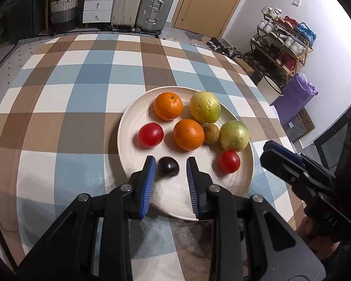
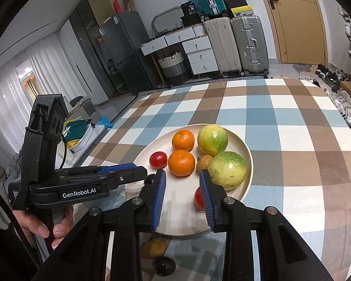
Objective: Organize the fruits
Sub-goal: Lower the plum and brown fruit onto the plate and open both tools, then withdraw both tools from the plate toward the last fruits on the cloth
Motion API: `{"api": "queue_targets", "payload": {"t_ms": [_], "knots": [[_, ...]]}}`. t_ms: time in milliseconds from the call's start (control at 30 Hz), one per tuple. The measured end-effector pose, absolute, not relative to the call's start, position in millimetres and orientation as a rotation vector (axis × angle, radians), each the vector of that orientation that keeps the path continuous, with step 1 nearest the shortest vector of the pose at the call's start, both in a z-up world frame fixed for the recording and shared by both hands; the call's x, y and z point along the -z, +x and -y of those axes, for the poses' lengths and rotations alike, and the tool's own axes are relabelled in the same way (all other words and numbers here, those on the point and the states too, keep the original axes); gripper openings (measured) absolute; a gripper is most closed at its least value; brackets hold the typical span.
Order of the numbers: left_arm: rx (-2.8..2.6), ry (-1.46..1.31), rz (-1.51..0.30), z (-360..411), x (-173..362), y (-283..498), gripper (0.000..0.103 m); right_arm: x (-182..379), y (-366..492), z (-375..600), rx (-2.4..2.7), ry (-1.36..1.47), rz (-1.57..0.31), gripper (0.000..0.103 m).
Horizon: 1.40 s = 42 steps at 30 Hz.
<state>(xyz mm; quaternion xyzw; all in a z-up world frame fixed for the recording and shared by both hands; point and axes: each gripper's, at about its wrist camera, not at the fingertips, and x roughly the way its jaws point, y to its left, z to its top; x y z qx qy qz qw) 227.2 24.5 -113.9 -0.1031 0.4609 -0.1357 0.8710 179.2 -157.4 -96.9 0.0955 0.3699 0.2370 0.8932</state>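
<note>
Left claw (image 1: pixel 170 164) agape round dark plum (image 1: pixel 168 167) — side reads "GenRobot.AI"; right claw (image 2: pixel 182 178) open.

Your plate (image 1: pixel 128 126) looked matt cream ceramic, faint ridges. Tablecloth (image 1: pixel 58 107) was checked woven cloth, matt. Tomatoes (image 1: pixel 150 134) and dark plum (image 1: pixel 168 167) were glossy smooth; oranges (image 1: pixel 188 134) dimpled. Your left gripper (image 1: pixel 171 164) had matt black plastic, ribbed blue pads (image 1: pixel 149 182).

A checked tablecloth (image 1: pixel 82 89) covers the table; suitcases (image 2: pixel 236 42), white drawers (image 2: pixel 199 53) and a shoe rack (image 1: pixel 283 44) stand behind.
</note>
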Motion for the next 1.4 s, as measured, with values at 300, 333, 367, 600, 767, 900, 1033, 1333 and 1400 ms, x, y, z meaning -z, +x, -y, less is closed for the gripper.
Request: {"api": "queue_targets", "payload": {"t_ms": [300, 333, 367, 600, 767, 900, 1033, 1333, 1400], "knots": [[0.295, -0.206, -0.936, -20.3, 104.0, 200.0, 0.029, 83.3, 157.8, 159.3, -0.481, 0.187, -0.713, 0.041], [0.300, -0.205, -0.932, -19.0, 103.5, 197.3, 0.030, 82.2, 155.1, 159.1, -0.481, 0.184, -0.708, 0.044], [0.303, -0.202, -0.930, -17.6, 102.9, 193.6, 0.030, 81.0, 152.1, 159.0, -0.480, 0.180, -0.700, 0.047], [0.299, -0.199, -0.914, -14.3, 99.9, 169.5, 0.052, 75.9, 132.3, 160.6, -0.474, 0.170, -0.675, 0.049], [0.269, -0.194, -0.879, -18.9, 90.8, 153.0, 0.068, 72.2, 120.1, 162.1, -0.472, 0.162, -0.659, 0.049], [0.234, -0.194, -0.848, -25.1, 83.9, 139.0, 0.081, 67.8, 110.6, 163.6, -0.459, 0.159, -0.639, 0.057], [0.195, -0.150, -0.844, -26.3, 84.1, 130.3, 0.084, 63.8, 97.7, 164.1, -0.456, 0.145, -0.598, 0.070], [0.163, -0.122, -0.829, -29.9, 97.7, 106.0, 0.101, 73.4, 78.2, 161.4, -0.446, 0.127, -0.609, 0.070], [0.150, -0.116, -0.822, -29.9, 100.4, 101.0, 0.101, 77.9, 74.7, 160.9, -0.443, 0.125, -0.621, 0.070]]}}
